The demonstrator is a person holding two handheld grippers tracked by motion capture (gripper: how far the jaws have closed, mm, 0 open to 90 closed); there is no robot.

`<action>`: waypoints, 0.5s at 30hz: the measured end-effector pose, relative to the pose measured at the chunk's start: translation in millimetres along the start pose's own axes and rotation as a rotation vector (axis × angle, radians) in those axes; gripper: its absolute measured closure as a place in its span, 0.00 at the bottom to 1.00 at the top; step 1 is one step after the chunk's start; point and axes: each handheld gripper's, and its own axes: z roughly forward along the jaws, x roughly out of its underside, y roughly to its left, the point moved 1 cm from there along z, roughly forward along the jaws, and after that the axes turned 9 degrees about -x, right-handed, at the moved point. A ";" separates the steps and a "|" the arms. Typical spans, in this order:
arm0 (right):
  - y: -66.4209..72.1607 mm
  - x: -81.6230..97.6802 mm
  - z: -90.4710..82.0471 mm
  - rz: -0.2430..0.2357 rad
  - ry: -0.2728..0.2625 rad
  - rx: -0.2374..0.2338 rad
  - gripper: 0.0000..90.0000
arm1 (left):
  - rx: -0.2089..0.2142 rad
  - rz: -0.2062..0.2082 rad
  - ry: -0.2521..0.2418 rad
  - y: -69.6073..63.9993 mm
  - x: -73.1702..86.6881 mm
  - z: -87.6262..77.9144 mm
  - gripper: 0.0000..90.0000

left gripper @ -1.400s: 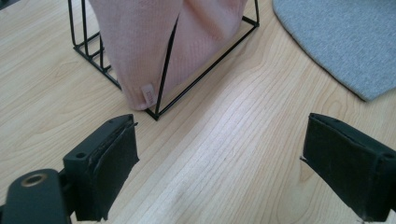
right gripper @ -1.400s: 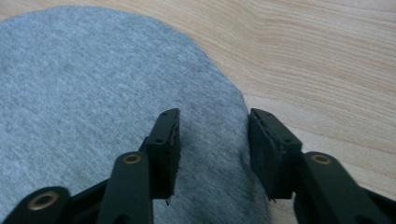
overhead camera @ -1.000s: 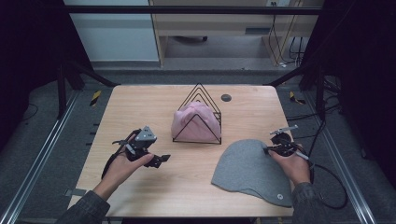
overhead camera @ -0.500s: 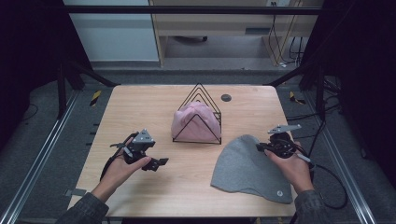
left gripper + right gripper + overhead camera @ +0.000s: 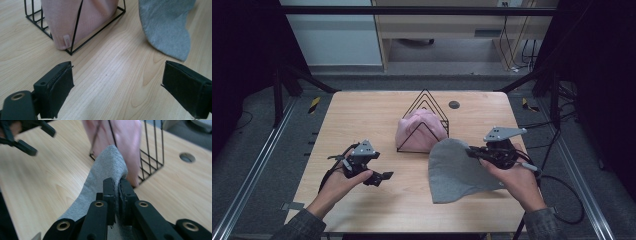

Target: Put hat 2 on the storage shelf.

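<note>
Right hand-held gripper (image 5: 475, 152) was clenched on the edge of the grey cloth (image 5: 457, 172), its jaws pressed together with the fabric pinched between them; from above the cloth hung lifted at that corner and spread down over the tabletop (image 5: 362, 120) toward the person's side; the right gripper view showed what the high view could not, the grey fabric (image 5: 105, 170) rising in a fold straight out of the shut jaws and reaching up against the pink cloth (image 5: 125, 137) in the black wire rack (image 5: 152, 155); it also caught a round hole (image 5: 187, 157) in the wood beyond the rack; left hand-held gripper (image 5: 379, 177) sat released, low over bare wood, jaws wide apart, well to the left of the grey cloth; its own view looked between those open jaws at the rack's near corner (image 5: 71, 51), a small label (image 5: 66, 41) on the pink cloth (image 5: 62, 20), and the grey cloth's hanging tip (image 5: 167, 32) off to the right, near but untouched.
</note>
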 end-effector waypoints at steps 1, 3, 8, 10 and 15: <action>1.7 -2.3 0.1 -0.007 -0.002 -0.005 0.95 | 0.005 0.000 -0.004 -1.3 -0.8 -0.6 0.10; 9.7 -12.5 1.5 -0.036 -0.007 -0.022 0.95 | 0.017 0.006 -0.008 -3.6 -1.4 -0.8 0.10; 24.8 -33.2 5.2 -0.086 -0.009 -0.054 0.95 | 0.043 0.017 -0.015 -9.4 -2.5 -2.0 0.10; 30.0 -42.5 5.8 -0.104 -0.014 -0.066 0.95 | 0.054 0.021 -0.012 -10.3 -3.5 -1.9 0.10; 37.2 -58.8 7.7 -0.139 -0.015 -0.075 0.95 | 0.061 0.014 -0.019 -10.4 -6.2 -3.1 0.11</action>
